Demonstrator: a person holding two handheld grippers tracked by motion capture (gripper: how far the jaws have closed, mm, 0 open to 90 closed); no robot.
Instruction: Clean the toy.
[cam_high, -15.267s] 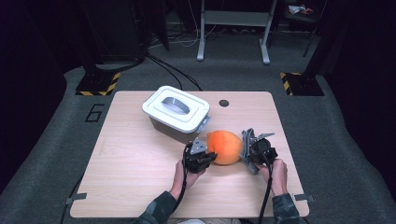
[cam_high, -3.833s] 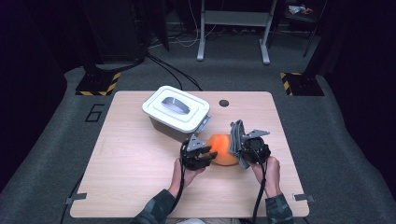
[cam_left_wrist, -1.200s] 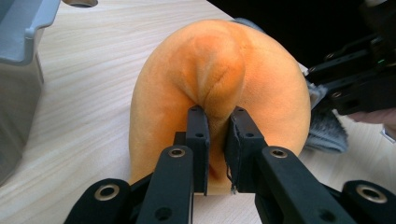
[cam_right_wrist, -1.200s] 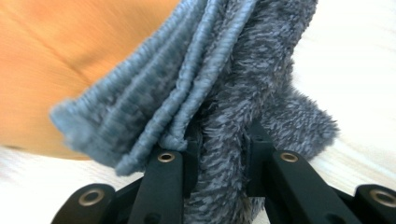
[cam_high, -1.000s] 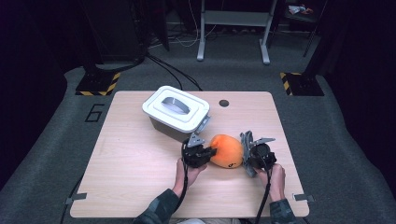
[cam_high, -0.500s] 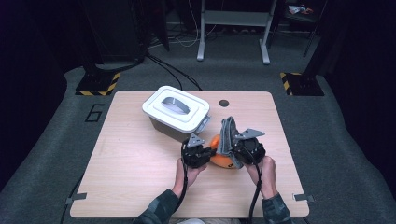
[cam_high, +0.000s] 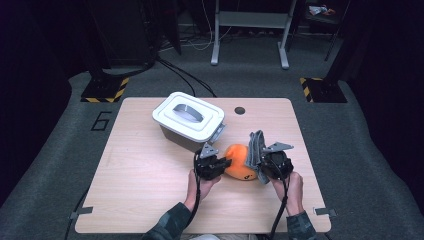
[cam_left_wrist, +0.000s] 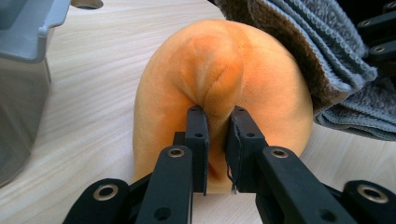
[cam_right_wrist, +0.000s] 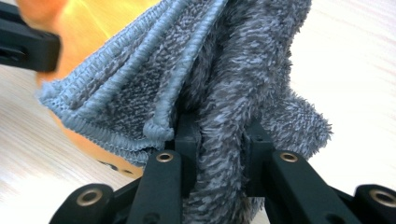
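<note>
1. Two forearms in dark sleeves come in over the near edge of the desk (cam_high: 150, 200), each hand holding one tool.
2. Left tool (cam_high: 220, 164): it sits just left of the orange plush toy (cam_high: 239, 161), pointing right toward it. In the left gripper view its jaws are clenched on a raised fold of the toy (cam_left_wrist: 219, 84), with the pinched plush bulging up between the two black pads (cam_left_wrist: 198, 135).
3. Right tool (cam_high: 262, 161): it sits just right of the toy, and its jaws grasp a grey towel (cam_high: 256, 146). In the right gripper view the thick pile of the towel (cam_right_wrist: 224, 93) is squeezed between the pads, and folded, stitched edges fan out to the left.
4. The orange plush toy rests on the desk between the two tools, in the near-right part of the top. The towel stands bunched and upright against its right side, touching it; in the left gripper view the towel (cam_left_wrist: 327, 56) drapes over the toy's far right shoulder.
5. Farther back and to the left, near the toy but apart from it, stands a white lidded bin (cam_high: 189, 120) with a handle recess in its lid and a latch on the side facing the toy.
6. Farther still, near the far edge, a small dark round hole (cam_high: 240, 110) sits in the desk top.
</note>
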